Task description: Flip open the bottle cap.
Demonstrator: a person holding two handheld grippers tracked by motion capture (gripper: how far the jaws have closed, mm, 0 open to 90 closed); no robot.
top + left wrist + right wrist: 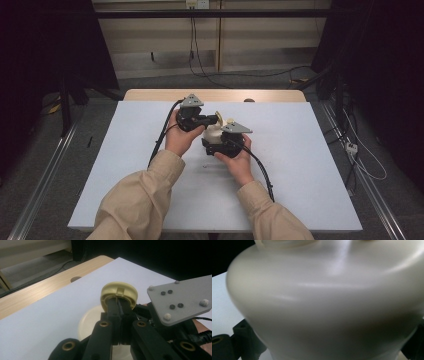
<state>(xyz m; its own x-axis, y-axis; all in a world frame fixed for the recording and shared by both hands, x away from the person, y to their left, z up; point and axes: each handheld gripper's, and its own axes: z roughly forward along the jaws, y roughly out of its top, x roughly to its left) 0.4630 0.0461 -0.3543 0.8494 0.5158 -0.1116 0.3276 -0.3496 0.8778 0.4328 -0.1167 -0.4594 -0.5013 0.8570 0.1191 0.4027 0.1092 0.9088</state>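
Cream plastic is what I'm working on: a squat bottle point(214, 133) held above the middle of the white table point(300, 165); my right gripper point(223, 142) clasps its body, jaws spread around it, so it cannot turn; my left gripper point(119, 307) has its jaws pinched nearly together on the rim of the yellowish cap point(119, 293), held tilted beside the bottle's neck, I judge to free the opening; I can read no brand, label or writing.
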